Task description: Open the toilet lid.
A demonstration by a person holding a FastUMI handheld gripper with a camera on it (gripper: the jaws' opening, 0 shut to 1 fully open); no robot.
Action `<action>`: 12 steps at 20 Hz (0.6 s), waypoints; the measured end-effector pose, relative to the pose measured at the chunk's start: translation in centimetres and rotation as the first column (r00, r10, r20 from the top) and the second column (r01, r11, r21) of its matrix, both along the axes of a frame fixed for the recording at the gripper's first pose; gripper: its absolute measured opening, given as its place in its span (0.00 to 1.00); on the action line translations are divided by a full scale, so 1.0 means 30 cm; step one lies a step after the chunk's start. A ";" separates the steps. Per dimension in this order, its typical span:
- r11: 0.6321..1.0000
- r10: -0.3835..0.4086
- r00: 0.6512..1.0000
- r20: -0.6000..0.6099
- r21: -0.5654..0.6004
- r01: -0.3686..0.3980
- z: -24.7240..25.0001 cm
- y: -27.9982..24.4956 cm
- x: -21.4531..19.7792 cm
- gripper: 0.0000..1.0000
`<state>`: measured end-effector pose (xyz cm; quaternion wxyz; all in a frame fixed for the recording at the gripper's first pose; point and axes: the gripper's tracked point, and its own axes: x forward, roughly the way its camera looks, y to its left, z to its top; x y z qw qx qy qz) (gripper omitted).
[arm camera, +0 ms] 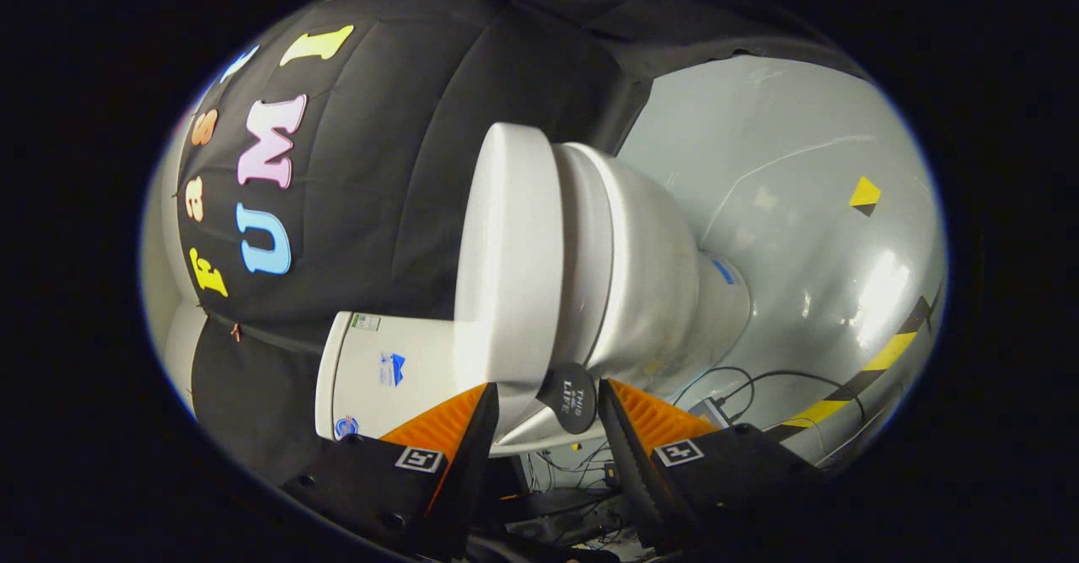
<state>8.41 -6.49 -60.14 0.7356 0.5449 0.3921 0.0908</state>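
— What is the gripper (546, 399) doing?
— Its fingers stand apart, one on each side of the toilet lid's (510, 268) near edge, where a round dark tab (566, 397) hangs between the tips; whether either finger touches the lid, I cannot tell.
— And the toilet?
— The toilet (649, 268) rises just beyond the fingers, lid down on the bowl, tank (379, 373) alongside — cables (742, 386) trail over the grey floor (801, 209) further off.
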 end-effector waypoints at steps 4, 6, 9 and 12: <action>0.997 -0.076 0.995 -0.067 -0.015 0.075 -0.053 -0.079 0.022 0.27; 0.995 -0.102 0.993 -0.065 0.007 0.102 -0.060 -0.054 0.073 0.18; 0.991 -0.056 0.996 -0.067 -0.122 0.048 -0.007 -0.059 0.014 0.07; 0.978 -0.089 0.994 -0.069 -0.198 0.073 0.047 -0.074 0.037 0.07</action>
